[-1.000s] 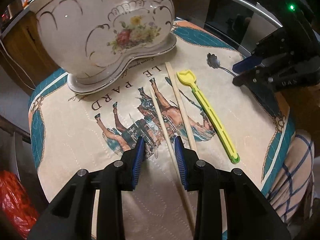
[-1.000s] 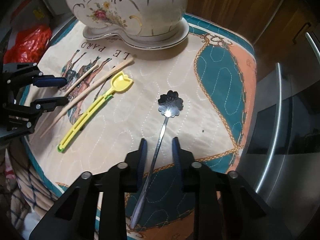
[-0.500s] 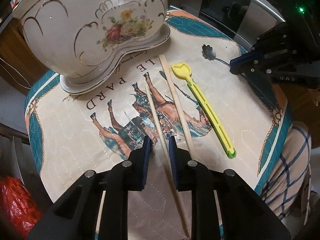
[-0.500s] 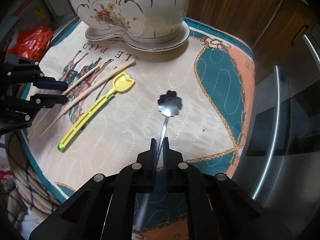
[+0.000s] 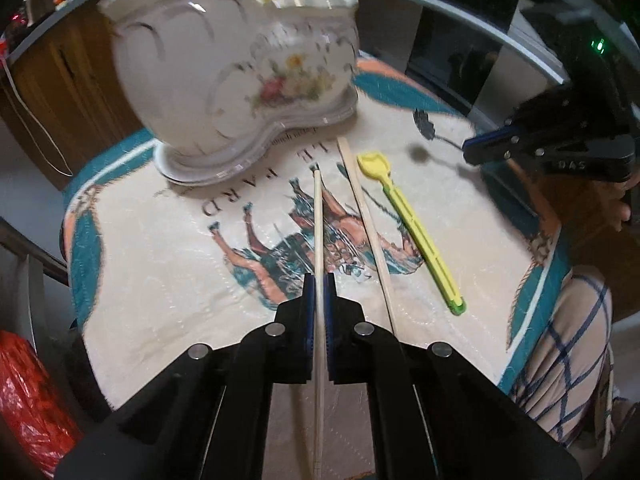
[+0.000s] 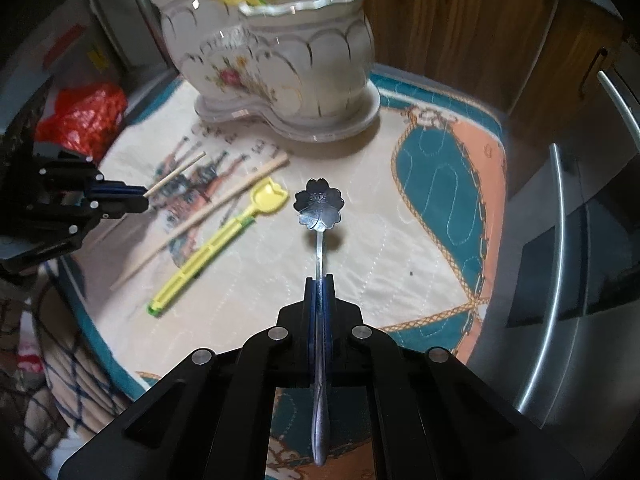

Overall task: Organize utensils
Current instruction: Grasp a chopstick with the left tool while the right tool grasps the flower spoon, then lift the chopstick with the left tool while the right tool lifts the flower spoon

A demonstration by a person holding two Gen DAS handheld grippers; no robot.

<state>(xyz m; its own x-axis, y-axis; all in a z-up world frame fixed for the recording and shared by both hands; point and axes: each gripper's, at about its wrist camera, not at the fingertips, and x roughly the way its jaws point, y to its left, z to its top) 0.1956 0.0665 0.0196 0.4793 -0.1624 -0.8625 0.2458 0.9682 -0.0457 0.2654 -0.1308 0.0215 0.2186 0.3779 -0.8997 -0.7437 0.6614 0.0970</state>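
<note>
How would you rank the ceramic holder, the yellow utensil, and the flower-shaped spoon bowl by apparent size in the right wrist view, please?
1. ceramic holder, clearly largest.
2. yellow utensil.
3. flower-shaped spoon bowl, smallest, though it is raised nearer the camera in the right gripper.

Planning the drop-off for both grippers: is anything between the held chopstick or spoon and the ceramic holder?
Nothing visible blocks either path. The left gripper holds a chopstick, the right gripper a flower spoon; only bare cloth lies before the ceramic holder.
</note>
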